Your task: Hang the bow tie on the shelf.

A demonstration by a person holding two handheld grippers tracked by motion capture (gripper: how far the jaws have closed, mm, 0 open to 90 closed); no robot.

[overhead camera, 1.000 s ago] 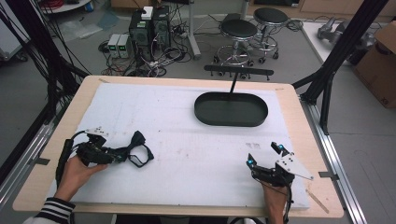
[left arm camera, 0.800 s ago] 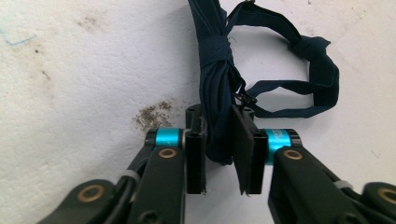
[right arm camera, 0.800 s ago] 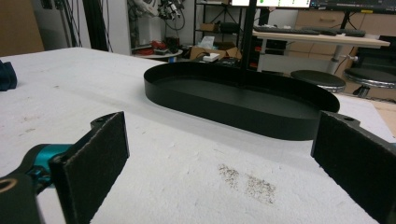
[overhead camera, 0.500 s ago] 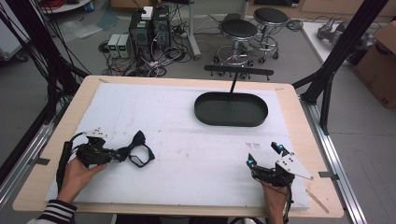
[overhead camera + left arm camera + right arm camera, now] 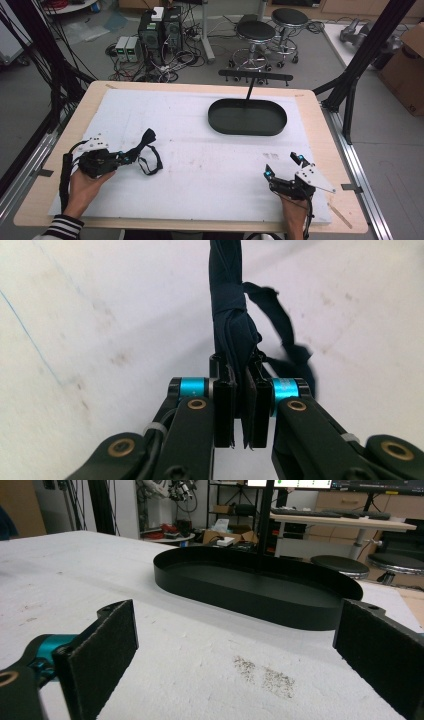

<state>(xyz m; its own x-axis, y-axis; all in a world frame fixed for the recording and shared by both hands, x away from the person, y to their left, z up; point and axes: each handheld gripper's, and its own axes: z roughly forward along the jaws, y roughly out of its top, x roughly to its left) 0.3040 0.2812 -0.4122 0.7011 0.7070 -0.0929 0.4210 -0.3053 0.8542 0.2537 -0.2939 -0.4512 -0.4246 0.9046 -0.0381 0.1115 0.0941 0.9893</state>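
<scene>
A dark navy fabric strap [image 5: 146, 150] lies bunched and looped on the white mat at the left. My left gripper [image 5: 125, 157] is shut on one end of it; in the left gripper view the strap [image 5: 231, 315] runs up from between the closed jaws of the left gripper [image 5: 243, 385]. A black oval tray [image 5: 248, 127] with an upright post sits at the back centre-right. My right gripper [image 5: 284, 165] rests near the front right edge, open and holding nothing. In the right gripper view, the tray [image 5: 250, 597] lies ahead, past the wide-apart pads of the right gripper [image 5: 235, 645].
The white mat [image 5: 200, 150] covers most of the wooden table [image 5: 320, 115]. A dark smudge [image 5: 265, 675] marks the mat just ahead of the right gripper. Stools, computers and cables stand on the floor beyond the far edge. Black frame posts flank both sides.
The left hand and gripper have shifted slightly, pulling the strap a little toward the left. The right gripper has stayed where it was.
</scene>
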